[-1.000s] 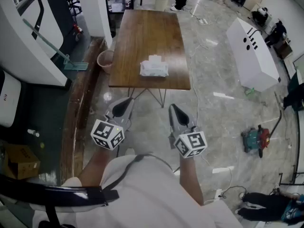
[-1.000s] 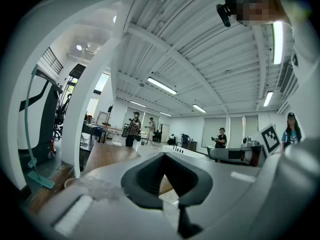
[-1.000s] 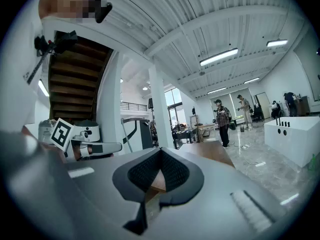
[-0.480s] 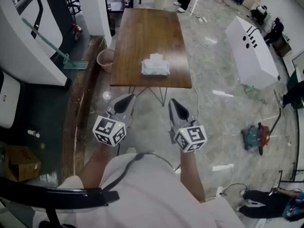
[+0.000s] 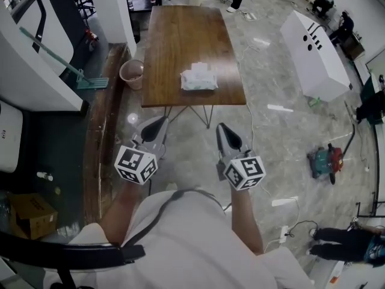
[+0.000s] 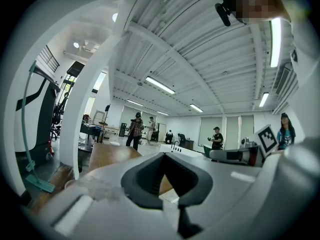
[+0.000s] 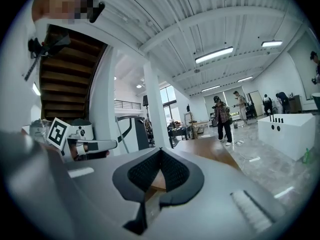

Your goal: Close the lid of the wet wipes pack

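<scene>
Head view: wet wipes pack (image 5: 198, 79) on table (image 5: 180, 35), print unreadable

Table (image 5: 180, 41) is smooth brown wood with a soft sheen, wet wipes pack (image 5: 198, 80) looks like crinkly white plastic film. Floor's (image 5: 283, 143) glossy polished stone, and the left gripper (image 5: 161, 123) and right gripper (image 5: 222, 128) are matt grey plastic with black dimpled pads (image 7: 175, 171).

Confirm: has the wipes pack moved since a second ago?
No. The wipes pack sits at the same spot on the table, equally close to its near edge; only the view has shifted.
</scene>
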A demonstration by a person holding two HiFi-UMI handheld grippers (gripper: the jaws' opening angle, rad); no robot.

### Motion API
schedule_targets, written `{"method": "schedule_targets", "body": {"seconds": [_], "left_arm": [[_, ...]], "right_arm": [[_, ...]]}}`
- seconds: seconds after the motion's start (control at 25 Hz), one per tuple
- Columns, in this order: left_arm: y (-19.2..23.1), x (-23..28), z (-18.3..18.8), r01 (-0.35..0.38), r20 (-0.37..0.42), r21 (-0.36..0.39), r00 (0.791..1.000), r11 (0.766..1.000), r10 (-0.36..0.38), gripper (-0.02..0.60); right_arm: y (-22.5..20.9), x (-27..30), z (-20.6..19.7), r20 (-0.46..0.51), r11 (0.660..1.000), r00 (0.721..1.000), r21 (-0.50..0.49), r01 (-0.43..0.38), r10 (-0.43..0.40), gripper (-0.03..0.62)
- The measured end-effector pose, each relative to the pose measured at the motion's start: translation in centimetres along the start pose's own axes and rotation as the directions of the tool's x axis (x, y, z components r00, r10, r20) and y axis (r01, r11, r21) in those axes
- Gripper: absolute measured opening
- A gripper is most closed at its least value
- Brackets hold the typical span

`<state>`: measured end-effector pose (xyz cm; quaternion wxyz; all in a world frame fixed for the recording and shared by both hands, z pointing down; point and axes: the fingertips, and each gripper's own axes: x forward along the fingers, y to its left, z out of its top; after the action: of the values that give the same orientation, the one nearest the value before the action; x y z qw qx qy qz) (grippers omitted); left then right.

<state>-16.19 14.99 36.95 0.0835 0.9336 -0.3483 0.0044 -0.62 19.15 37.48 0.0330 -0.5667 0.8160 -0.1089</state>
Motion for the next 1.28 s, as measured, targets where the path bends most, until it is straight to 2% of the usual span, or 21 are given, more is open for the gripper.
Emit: {"method": "schedule_targets", "body": {"seconds": [0.32,0.64,0.88,1.28], "left_arm": [[1.9,-1.0,-1.2,0.015,-0.019,-0.018,1.0,1.0,-0.016,0.0],[2.9,0.7,-1.8,0.005,-0.031,-0.012,0.999,1.0,-0.006,0.0],[5.2,5.2,-1.2,-0.033,-0.031,-0.008,0.999,0.999,0.033,0.0],[7.6,16.2,0.1,-0.078,-0.043,-0.014,0.996,0.997,0.077,0.0]], "right_arm": [[0.9,0.0,-0.9,-0.004,0.999,0.999,0.02,0.046,-0.046,0.008],[-0.4,2.6,-1.8,-0.014,0.999,1.0,0.039,0.016,-0.015,0.008],[-3.7,7.6,-1.0,-0.017,0.998,0.999,0.041,-0.043,0.044,0.009],[-11.8,15.5,1.4,-0.06,0.99,0.988,0.023,-0.142,0.143,0.008]]}}
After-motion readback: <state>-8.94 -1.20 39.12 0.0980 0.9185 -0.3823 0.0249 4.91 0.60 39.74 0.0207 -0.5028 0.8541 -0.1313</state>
